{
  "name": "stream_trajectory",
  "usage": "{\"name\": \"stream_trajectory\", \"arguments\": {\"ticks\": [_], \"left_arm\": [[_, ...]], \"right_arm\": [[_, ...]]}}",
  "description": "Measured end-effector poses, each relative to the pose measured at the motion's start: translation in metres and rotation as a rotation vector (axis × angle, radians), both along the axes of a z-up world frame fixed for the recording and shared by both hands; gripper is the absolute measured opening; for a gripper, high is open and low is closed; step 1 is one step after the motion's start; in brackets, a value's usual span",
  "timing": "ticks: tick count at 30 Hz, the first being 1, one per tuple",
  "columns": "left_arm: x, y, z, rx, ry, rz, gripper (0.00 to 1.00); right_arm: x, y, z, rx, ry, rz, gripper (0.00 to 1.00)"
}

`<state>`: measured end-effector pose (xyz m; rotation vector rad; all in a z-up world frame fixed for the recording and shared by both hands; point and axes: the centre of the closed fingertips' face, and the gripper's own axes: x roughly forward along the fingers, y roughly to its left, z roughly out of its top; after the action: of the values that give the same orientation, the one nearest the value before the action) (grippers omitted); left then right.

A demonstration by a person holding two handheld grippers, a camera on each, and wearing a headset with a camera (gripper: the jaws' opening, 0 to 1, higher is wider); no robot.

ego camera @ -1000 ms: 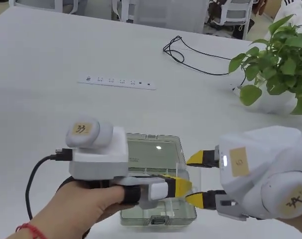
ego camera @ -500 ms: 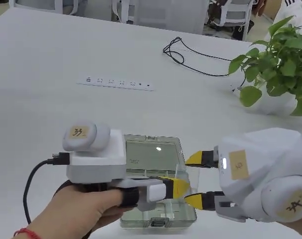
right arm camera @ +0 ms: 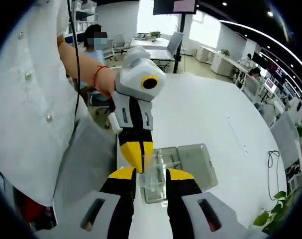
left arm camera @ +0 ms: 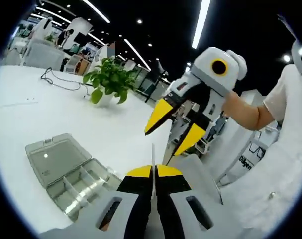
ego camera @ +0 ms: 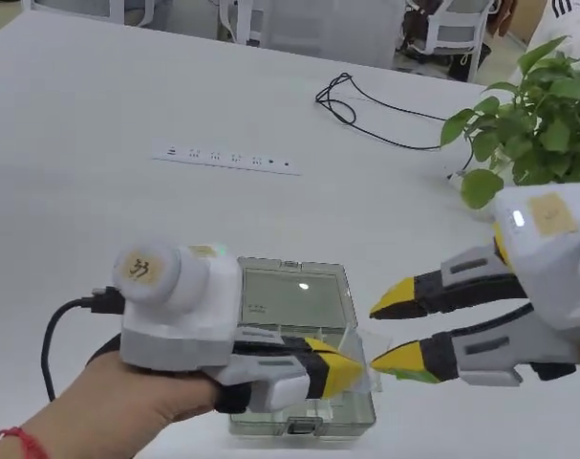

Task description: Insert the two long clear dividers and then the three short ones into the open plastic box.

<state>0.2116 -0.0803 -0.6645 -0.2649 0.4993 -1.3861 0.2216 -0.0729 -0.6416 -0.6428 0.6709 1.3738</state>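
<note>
Left gripper jaws pressed on a clear divider; right gripper, at its 3 o'clock, spread. Box beneath, lid toward 11 o'clock, partly partitioned. Step: placing another. Next: align, lower upright, release.

The left claw has its yellow-tipped jaws pressed together on a thin clear divider, which is seen edge-on. The open plastic box lies on the white surface, with its lid flat behind it. Right of the box, the right claw hangs with its jaws apart. A plant stands well beyond the box.
</note>
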Motion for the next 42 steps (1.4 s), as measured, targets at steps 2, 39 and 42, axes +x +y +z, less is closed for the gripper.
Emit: {"name": "stream_trajectory", "arguments": {"ticks": [2,39,42], "left_arm": [[-0.007,0.001,0.003,0.007,-0.075,-0.048,0.00],[-0.032,0.006,0.007,0.015,-0.231,-0.158,0.00],[-0.031,0.007,0.005,0.022,-0.230,-0.153,0.00]], "right_arm": [[-0.006,0.003,0.003,0.020,0.047,0.030,0.21],[-0.044,0.014,-0.004,-0.008,0.233,0.215,0.03],[-0.044,0.014,-0.005,-0.012,0.229,0.213,0.03]]}}
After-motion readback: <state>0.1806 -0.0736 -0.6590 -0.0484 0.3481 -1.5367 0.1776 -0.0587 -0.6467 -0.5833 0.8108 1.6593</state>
